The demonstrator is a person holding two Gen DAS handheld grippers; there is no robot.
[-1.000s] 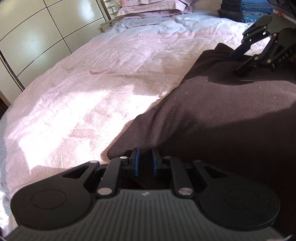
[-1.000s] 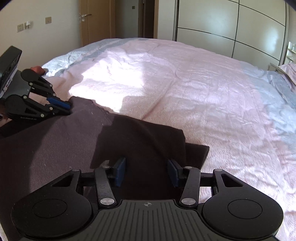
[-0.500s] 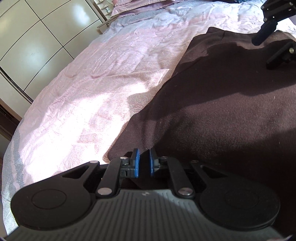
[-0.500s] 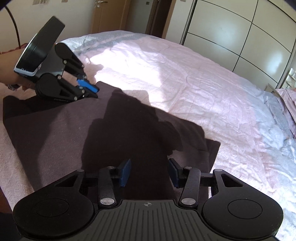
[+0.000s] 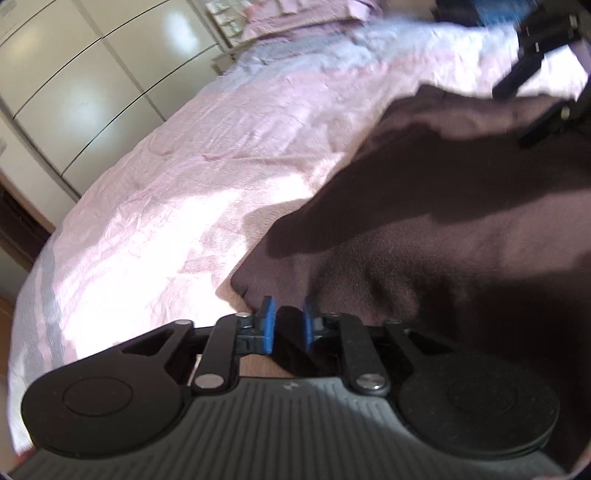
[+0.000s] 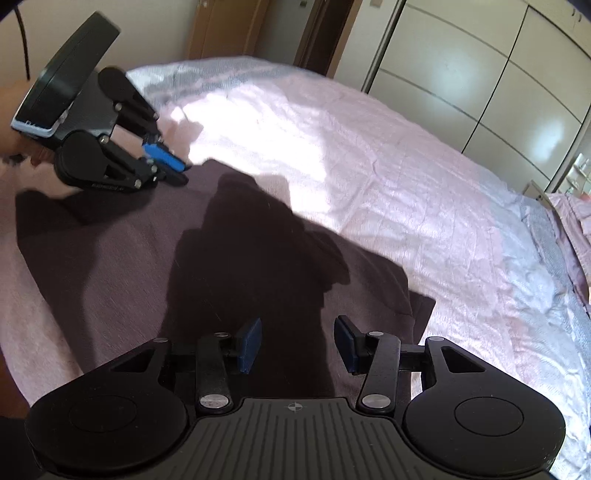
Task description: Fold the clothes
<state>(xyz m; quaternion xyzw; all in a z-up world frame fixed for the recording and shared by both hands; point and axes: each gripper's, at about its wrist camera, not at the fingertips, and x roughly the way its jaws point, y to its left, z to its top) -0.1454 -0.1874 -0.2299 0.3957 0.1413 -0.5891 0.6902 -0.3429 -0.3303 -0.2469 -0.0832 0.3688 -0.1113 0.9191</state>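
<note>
Sunlit bedroom: a bed (image 6: 424,192) under a pale pink quilted cover fills both views, with cream wardrobe doors (image 6: 491,85) along its far side and a wooden door (image 6: 221,29) past its foot. Pillows (image 5: 314,14) lie at the head end.

A dark brown garment (image 6: 129,258) lies flat on the cover at the near edge of the bed, folded into a rough rectangle, partly in shadow.

Left gripper (image 5: 288,325) sits at one corner of the garment. Its blue pads (image 5: 267,325) have just been opening and now stand slightly apart; dark cloth shows in the gap, but the pads are not seen pressing it. In the right wrist view it (image 6: 166,166) hovers at the garment's far corner, held by a hand (image 6: 14,122).

Right gripper (image 6: 297,345) is over the garment's near edge, jaws spread, nothing between them.
</note>
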